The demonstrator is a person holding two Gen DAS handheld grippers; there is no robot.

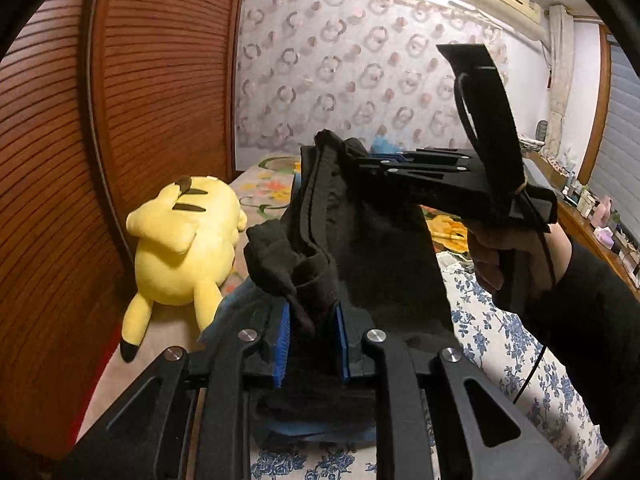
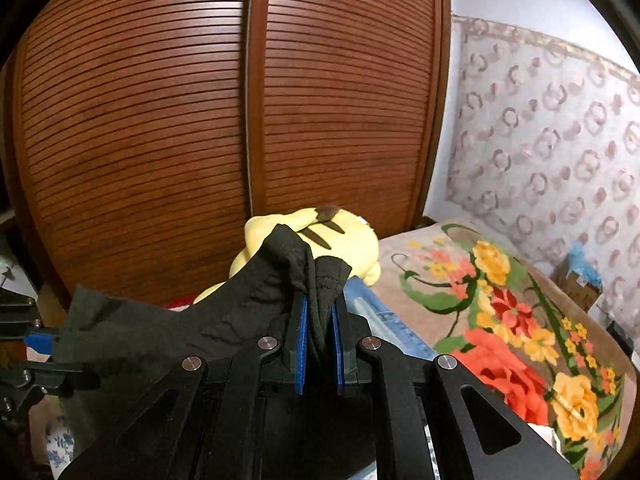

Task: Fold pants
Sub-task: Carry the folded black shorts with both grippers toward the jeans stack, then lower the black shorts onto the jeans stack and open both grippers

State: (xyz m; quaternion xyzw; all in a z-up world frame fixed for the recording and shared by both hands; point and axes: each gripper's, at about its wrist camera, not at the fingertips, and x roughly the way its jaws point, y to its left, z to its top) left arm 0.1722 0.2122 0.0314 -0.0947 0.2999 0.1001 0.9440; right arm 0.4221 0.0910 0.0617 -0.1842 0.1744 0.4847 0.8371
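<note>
The black pants [image 1: 360, 240] hang in the air above the bed [image 1: 500, 340], stretched between the two tools, likely so the cloth falls straight before folding. The left gripper [image 1: 312, 344] is clamped on a bunched edge of the pants; the right gripper [image 2: 320, 344] pinches another edge between its blue pads [image 2: 301, 352]. Behind the pants, a yellow plush toy [image 1: 184, 240] lies by the slatted wooden wardrobe [image 2: 160, 120], with a floral blanket [image 2: 520, 320] to the pants' right.

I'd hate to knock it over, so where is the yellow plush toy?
The yellow plush toy lies on the bed beside the brown slatted wardrobe, left of the black pants.
</note>
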